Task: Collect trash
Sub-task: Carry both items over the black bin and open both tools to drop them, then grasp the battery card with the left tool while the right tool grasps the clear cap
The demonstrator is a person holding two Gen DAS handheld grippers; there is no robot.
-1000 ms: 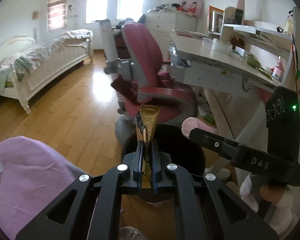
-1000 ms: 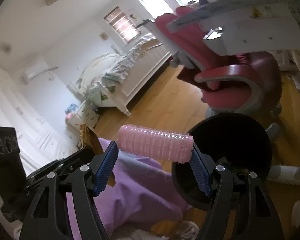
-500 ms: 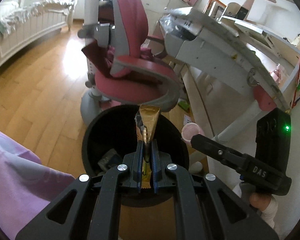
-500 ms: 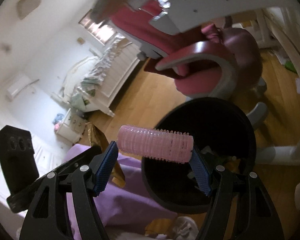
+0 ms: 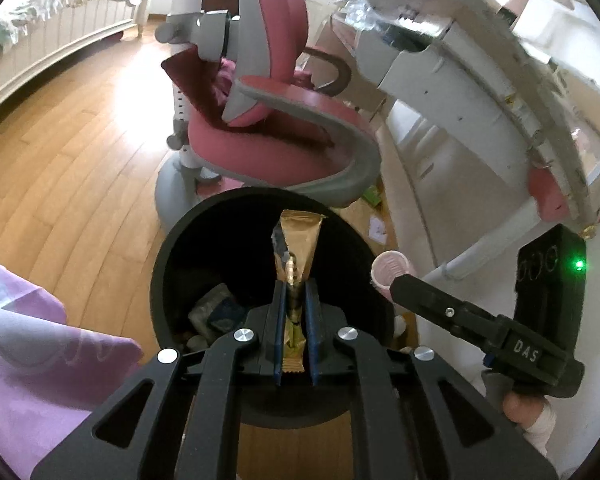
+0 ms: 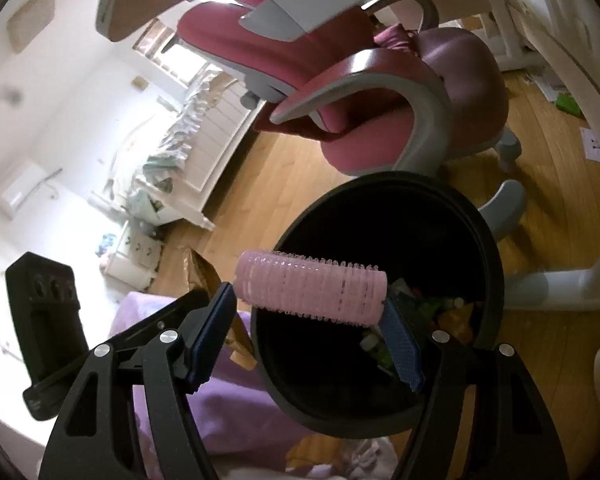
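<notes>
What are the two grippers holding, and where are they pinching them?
Left gripper pinches a gold wrapper at its lower end. Right gripper clamps a pink hair roller by its two ends.

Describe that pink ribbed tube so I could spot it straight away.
Find the black round trash bin on the wooden floor by the pink desk chair. Over its opening, the right tool grips a pink hair roller end to end. Unlike the gold wrapper in the left tool, it is cylindrical and bristly.

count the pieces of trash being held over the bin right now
2: a gold wrapper pinched in the left gripper above the black bin, and a pink hair roller clamped in the right gripper over its rim.
</notes>
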